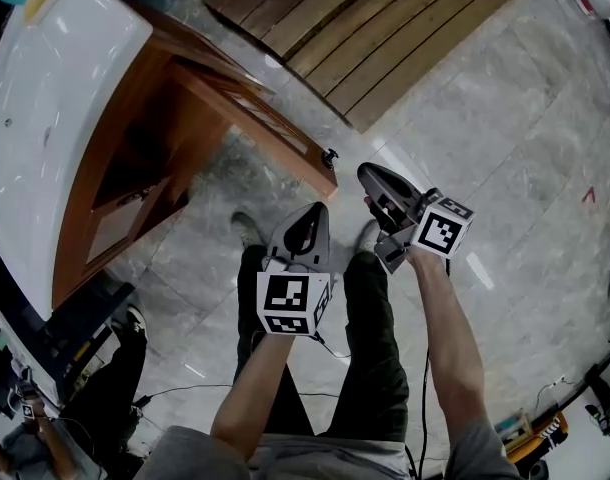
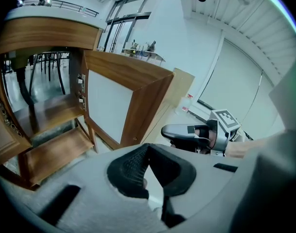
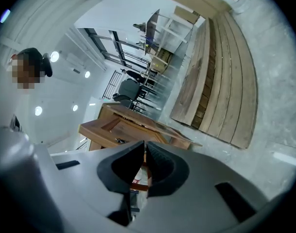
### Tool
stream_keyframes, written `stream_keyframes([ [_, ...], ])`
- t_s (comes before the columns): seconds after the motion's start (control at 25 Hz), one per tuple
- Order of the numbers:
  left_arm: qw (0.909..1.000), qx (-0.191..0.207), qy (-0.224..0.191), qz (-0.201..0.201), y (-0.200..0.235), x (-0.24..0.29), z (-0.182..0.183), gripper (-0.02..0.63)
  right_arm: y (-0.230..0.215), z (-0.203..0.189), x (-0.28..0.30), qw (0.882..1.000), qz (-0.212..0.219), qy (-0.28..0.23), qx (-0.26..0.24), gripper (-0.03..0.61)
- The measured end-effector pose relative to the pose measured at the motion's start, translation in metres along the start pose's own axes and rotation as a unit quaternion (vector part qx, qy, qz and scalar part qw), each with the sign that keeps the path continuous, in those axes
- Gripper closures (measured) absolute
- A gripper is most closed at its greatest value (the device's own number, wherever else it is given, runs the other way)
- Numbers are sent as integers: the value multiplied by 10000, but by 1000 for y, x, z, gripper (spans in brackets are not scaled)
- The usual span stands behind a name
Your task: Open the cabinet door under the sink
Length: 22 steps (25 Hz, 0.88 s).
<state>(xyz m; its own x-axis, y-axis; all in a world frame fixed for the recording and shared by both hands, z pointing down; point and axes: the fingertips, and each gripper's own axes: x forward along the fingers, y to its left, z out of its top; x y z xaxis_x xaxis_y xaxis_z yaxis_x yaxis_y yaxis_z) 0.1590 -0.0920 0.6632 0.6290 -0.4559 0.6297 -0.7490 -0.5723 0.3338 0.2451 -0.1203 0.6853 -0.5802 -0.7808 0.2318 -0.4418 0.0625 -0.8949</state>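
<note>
Cabinet door (image 1: 253, 116): swung well out from the cabinet (image 1: 85, 198) beneath the white sink (image 1: 55, 88); its knob (image 1: 330, 155) sits at the free edge, the part nearest my tongs.
Cabinet interior: open to the left gripper view, showing a bare wooden shelf (image 2: 56, 152).
Left gripper (image 1: 307, 230): jaws together at the tips, nothing between them; held above my legs, apart from the door.
Right gripper (image 1: 373, 180): jaws drawn almost together, only a slit between the pads, clamped on nothing; near the knob but clear of it.
Step in hand: I judge the opening done, with both tongs off the door.
Next move: little is called for; if a wider swing were wanted, I would part the right jaws and close them on the knob.
</note>
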Motion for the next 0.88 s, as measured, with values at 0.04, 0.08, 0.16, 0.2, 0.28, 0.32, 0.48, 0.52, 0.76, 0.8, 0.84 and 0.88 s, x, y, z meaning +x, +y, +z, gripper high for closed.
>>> stream_keyframes([
  [0.04,10000,43,-8,-31,-1,-4,3,606,7,0,-2,10000,-2,-25,-48,557],
  [0.08,9999,86,-19,-63,-3,-9,7,606,15,0,-3,9999,-1,-48,-112,560],
  [0.16,9998,168,-54,-126,-7,-19,15,606,31,0,-7,9996,-7,-93,-281,568],
  [0.2,9997,198,-73,-159,-10,-24,20,606,39,0,-9,9992,-28,-106,-389,568],
  [0.28,9994,249,-106,-235,-17,-35,32,606,55,0,-14,9979,-108,-114,-635,569],
  [0.32,9991,287,-134,-278,-21,-40,39,606,63,1,-17,9971,-147,-124,-741,569],
  [0.48,9976,459,-312,-406,-34,-62,73,606,102,13,-26,9942,-188,-285,-1021,569],
  [0.52,9973,487,-353,-422,-36,-67,80,606,112,17,-28,9935,-175,-328,-1080,569],
  [0.76,9959,546,-514,-499,-50,-95,120,606,165,39,-35,9897,-113,-497,-1338,569],
  [0.8,9956,567,-542,-518,-53,-99,125,606,173,43,-35,9888,-88,-504,-1402,569],
  [0.84,9952,589,-567,-537,-56,-104,131,606,181,47,-36,9880,-69,-519,-1455,569],
  [0.88,9948,612,-588,-559,-60,-108,136,606,188,50,-37,9873,-62,-542,-1491,570],
])
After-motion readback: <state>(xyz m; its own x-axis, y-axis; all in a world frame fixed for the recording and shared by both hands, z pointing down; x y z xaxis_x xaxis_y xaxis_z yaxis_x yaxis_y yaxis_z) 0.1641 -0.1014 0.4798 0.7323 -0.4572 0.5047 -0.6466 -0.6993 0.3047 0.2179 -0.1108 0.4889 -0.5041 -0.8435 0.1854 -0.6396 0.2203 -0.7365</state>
